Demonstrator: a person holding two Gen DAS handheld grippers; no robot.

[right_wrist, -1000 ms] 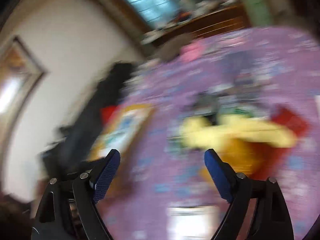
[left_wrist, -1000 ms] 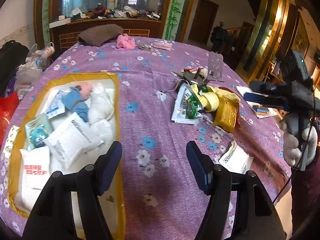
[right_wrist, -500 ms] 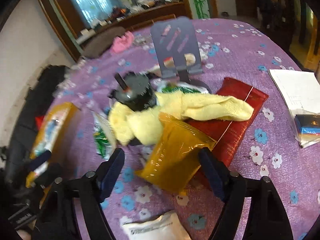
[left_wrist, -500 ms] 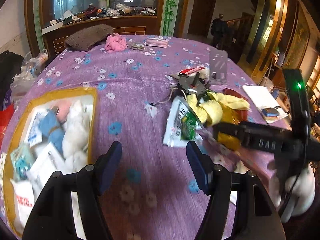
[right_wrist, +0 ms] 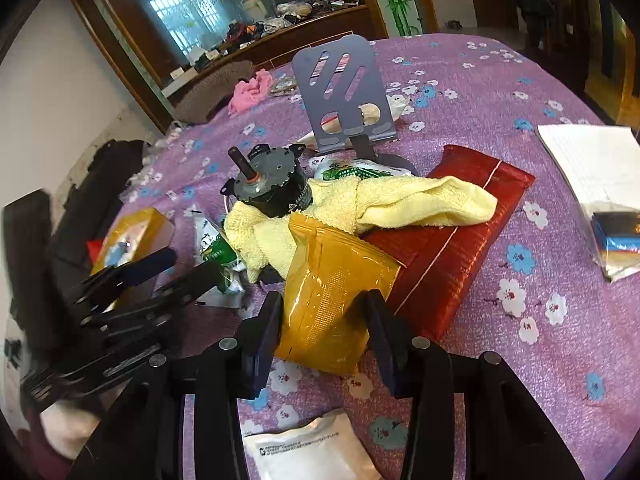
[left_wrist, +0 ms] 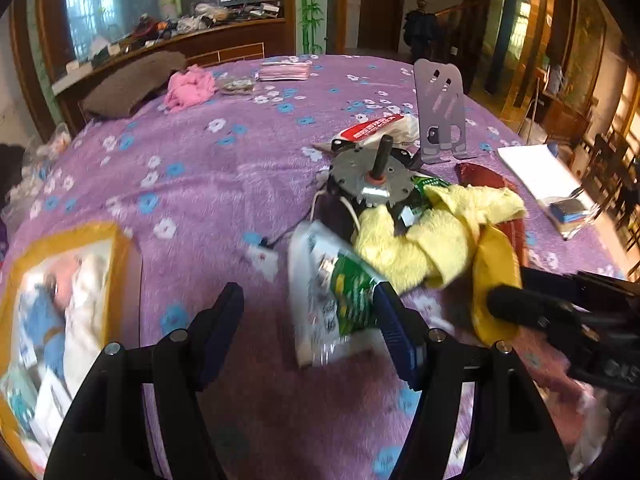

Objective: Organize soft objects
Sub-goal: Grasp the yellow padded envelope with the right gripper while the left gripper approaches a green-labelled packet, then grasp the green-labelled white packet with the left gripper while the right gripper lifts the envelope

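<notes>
My right gripper (right_wrist: 324, 328) has an orange foil pouch (right_wrist: 332, 288) between its jaws, which are closing; both pads touch the pouch's sides. The pouch leans on a yellow towel (right_wrist: 400, 200) and a red pouch (right_wrist: 452, 248). In the left wrist view the same orange pouch (left_wrist: 496, 264) shows behind the right gripper (left_wrist: 508, 304). My left gripper (left_wrist: 308, 320) hangs open above the purple cloth, holding nothing. A green-and-white packet (left_wrist: 340, 292) lies just by its right finger. At the far left stands the yellow-rimmed box (left_wrist: 116, 240) of soft packets.
A grey motor (left_wrist: 372, 180) with wires sits under the towel's edge, with a metal phone stand (right_wrist: 344, 92) behind it. A white packet (right_wrist: 312, 448) lies near the front edge and a notebook (right_wrist: 592, 160) at the right. At the back lie a pink cloth (left_wrist: 188, 88) and a brown knit (left_wrist: 128, 88).
The left gripper swung right, away from the box toward the pile. The right gripper dropped over the orange pouch and narrowed its jaws onto it.
</notes>
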